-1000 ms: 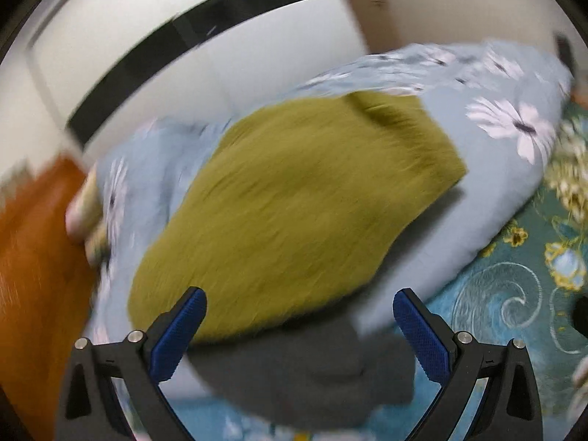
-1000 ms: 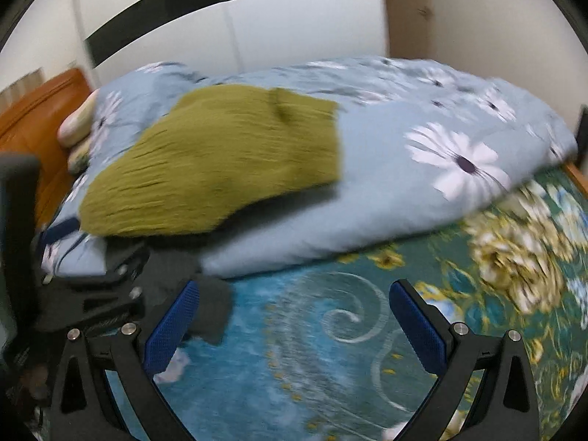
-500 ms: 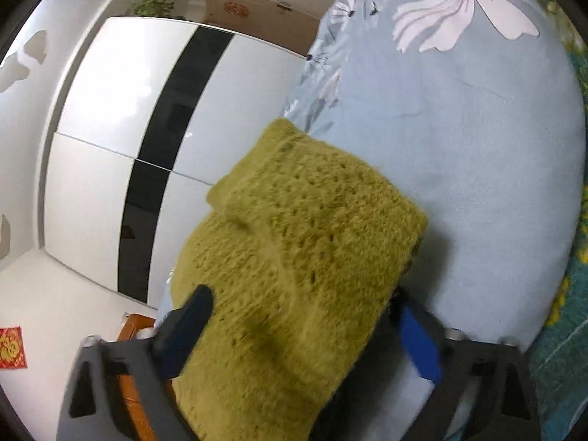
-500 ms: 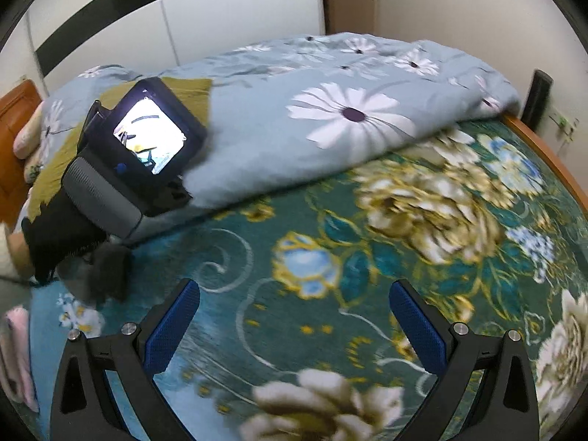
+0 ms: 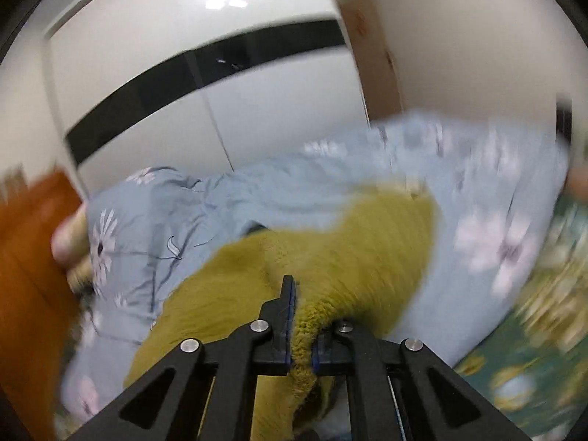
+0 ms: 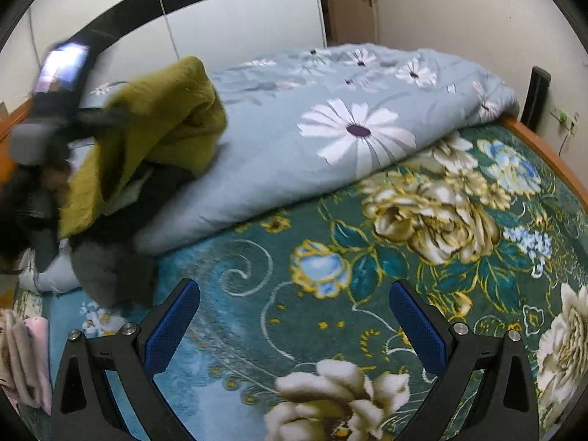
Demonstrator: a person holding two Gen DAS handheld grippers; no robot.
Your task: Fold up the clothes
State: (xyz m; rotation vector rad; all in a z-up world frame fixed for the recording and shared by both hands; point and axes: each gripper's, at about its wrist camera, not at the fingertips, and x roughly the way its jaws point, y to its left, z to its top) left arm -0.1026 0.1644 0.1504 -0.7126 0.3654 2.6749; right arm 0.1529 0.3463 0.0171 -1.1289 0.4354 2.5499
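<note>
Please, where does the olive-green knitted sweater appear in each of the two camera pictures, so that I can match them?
Left wrist view: the olive-green sweater fills the lower centre, and the left gripper is shut on a fold of it.
Right wrist view: the sweater is at upper left, lifted above the bed, far from the open right gripper.
Shared landmark: the light blue daisy-print duvet lies behind the sweater in both.

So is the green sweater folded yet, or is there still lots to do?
Not folded yet. Nothing looks finished: the green sweater is bunched up and lifted off the blue flowered quilt. In hand: the left gripper is pinching an edge of it. The right gripper is open and empty over the teal flowered blanket. Left: spreading it flat and folding it. A dark grey garment underneath also lies crumpled.
</note>
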